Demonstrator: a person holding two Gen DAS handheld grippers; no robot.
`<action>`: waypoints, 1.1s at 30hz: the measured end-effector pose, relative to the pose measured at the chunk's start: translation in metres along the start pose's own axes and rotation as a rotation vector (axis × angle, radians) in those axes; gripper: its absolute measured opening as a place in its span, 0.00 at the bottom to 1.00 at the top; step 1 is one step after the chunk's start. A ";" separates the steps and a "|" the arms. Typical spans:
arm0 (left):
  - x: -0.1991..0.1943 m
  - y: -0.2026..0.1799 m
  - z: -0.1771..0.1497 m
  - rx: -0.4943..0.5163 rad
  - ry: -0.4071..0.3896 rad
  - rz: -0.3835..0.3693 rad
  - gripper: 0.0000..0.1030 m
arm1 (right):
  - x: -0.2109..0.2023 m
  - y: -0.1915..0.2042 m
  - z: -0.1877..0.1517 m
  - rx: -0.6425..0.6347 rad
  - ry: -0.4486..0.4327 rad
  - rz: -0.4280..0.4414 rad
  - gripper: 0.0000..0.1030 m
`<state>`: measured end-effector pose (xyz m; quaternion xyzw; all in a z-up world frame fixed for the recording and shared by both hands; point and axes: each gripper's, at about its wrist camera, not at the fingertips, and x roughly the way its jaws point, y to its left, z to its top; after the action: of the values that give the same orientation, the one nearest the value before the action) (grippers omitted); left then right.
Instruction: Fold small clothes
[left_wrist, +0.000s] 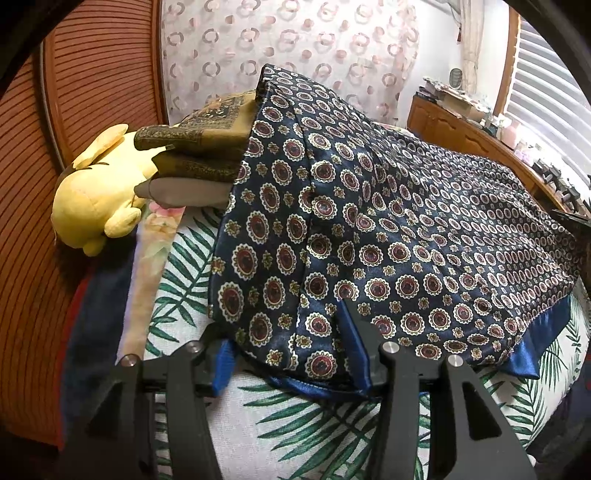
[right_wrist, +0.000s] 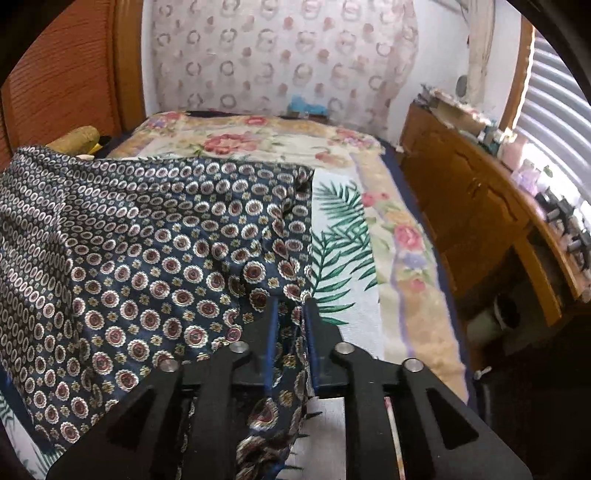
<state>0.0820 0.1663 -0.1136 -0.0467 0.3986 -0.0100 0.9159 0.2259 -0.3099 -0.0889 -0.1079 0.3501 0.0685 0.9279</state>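
Item: navy patterned cloth (left_wrist: 369, 221), satin, printed with red-and-white medallions, plain blue hem along one edge. It lies spread over a bed, on a white sheet with green palm leaves (left_wrist: 295, 417), raised between the two grippers so that it tents above the sheet.

Left gripper (left_wrist: 291, 365): jaws about half open. The near edge of the cloth hangs between them; the right-hand blue pad sits against the fabric, the left-hand pad at its margin. Whether the pads press on the cloth cannot be told.

Right gripper (right_wrist: 290, 325): jaws nearly closed, the two blue pads close together with a bunched fold of the cloth (right_wrist: 147, 258) pinched between them. The fabric runs down through the jaws toward the camera and fans out to the left; this view is slightly blurred.

Also present:
- Yellow plush toy (left_wrist: 96, 199), at the far left of the bed.
- Stack of folded cloths (left_wrist: 195, 155), brown-gold patterned over grey, just beside the toy and partly under the far edge of the navy cloth.
- Floral bedspread (right_wrist: 258, 140), beneath and beyond the palm sheet.
- Wooden cabinet (right_wrist: 472, 206), right of the bed, cluttered on top.
- Curtain with ring pattern (left_wrist: 288, 48), behind the bed.
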 end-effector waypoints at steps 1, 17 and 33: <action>-0.002 0.001 -0.001 -0.005 0.001 -0.006 0.48 | -0.004 0.003 -0.001 -0.005 -0.010 -0.005 0.18; -0.027 0.007 -0.027 -0.067 0.012 -0.036 0.48 | -0.015 0.089 -0.037 -0.130 0.026 0.185 0.53; -0.017 0.020 -0.012 -0.136 0.003 0.011 0.48 | -0.002 0.082 -0.041 -0.087 0.063 0.215 0.85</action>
<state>0.0614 0.1866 -0.1113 -0.1066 0.3999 0.0221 0.9101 0.1819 -0.2405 -0.1299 -0.1119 0.3853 0.1793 0.8983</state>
